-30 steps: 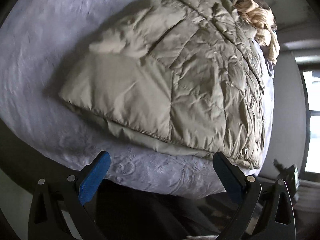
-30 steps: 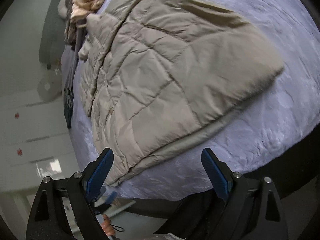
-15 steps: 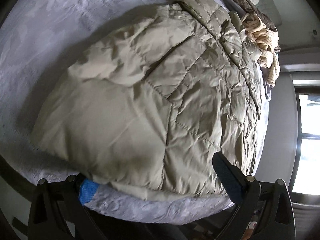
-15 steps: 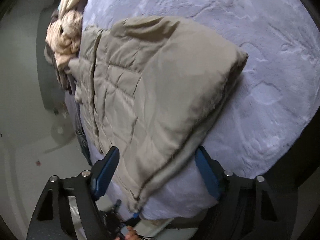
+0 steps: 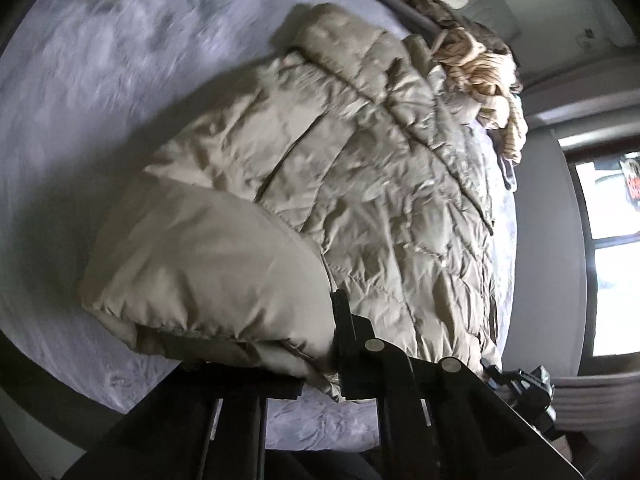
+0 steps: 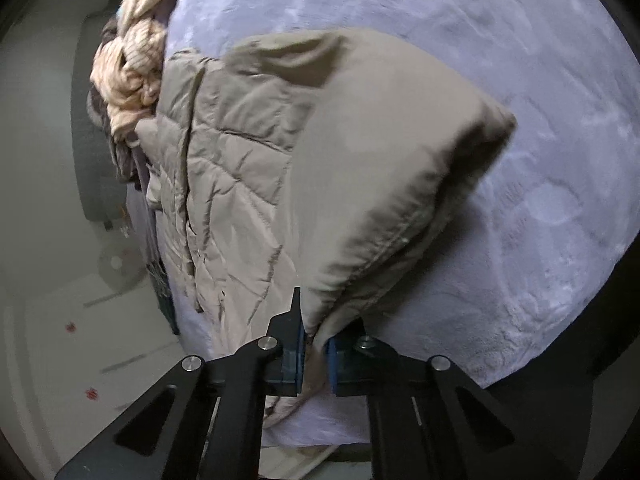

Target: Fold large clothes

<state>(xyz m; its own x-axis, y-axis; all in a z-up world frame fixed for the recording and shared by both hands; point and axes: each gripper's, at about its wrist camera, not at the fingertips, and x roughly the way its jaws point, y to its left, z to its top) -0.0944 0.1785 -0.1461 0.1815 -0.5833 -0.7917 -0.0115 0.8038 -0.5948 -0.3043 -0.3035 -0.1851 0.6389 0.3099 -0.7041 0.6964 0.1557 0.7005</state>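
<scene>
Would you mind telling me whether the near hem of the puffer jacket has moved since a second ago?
Yes. The puffer jacket hem, flat before, now rises off the lilac bedspread, pinched in the right gripper and left gripper, whose fingers just closed.

So the puffer jacket is spread across the bed, running away ahead of both tongs. Its near hem sits right at the left tongs, bulging up off the bed on their left side. The right tongs have the hem edge pinched between the pads, jacket going up and ahead from there. Pile of other clothes lies past the jacket's far end, ahead-left of the right tongs. Bare bed is on their right.
</scene>
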